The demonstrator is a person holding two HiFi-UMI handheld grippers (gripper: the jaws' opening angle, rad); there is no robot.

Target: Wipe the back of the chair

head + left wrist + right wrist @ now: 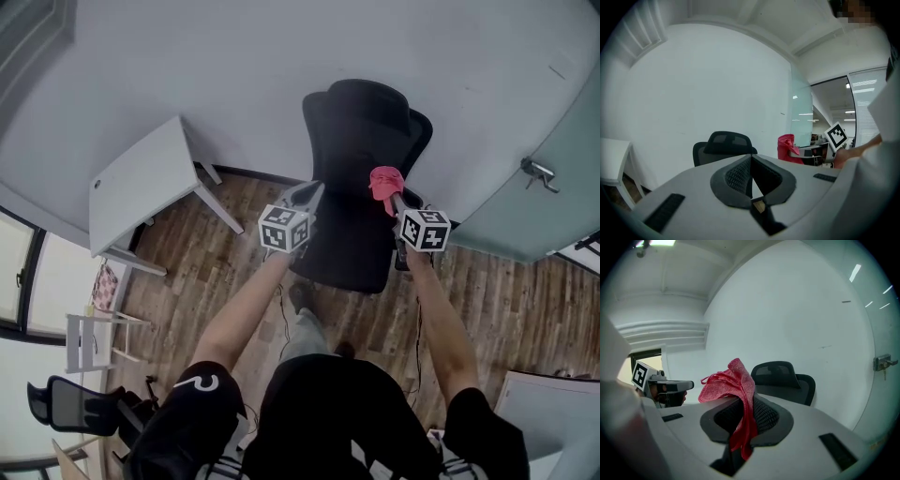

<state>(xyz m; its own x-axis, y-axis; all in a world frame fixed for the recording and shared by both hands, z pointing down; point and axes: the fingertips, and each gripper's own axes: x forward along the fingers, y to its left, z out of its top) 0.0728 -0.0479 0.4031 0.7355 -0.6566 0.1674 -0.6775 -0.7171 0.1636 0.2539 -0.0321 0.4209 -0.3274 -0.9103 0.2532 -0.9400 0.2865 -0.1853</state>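
Left gripper (309,193): jaws pressed together, pad against pad, with nothing between them; held up in the air on the person's left side, pointing toward the chair.
Right gripper (392,199): jaws pinching a red-pink woven cloth (383,181), level with the left gripper and just beside it.
Cloth grip: in the right gripper view the cloth (729,383) bunches above the jaw tips of the right gripper (745,399), and a strip of it hangs down between the dark ribbed pads.
Black mesh-backed office chair (361,141): stands upright on the brown wood-plank floor (225,262) close to the plain white wall (234,75), headrest at the wall end, straight ahead of both grippers.
Cloth and chair: apart; the right gripper view shows the chair (783,378) beyond the cloth, with clear wall between them.
Left gripper view: the closed tips of the left gripper (751,157) aim at the chair (724,145); the cloth (786,147) shows to the right of it.
White rectangular table (141,183): left of the chair, against the same wall, well apart from it.
Frosted glass door (562,141): right of the chair, with a metal handle (539,173).
Person: stands facing the chair, both forearms stretched forward.
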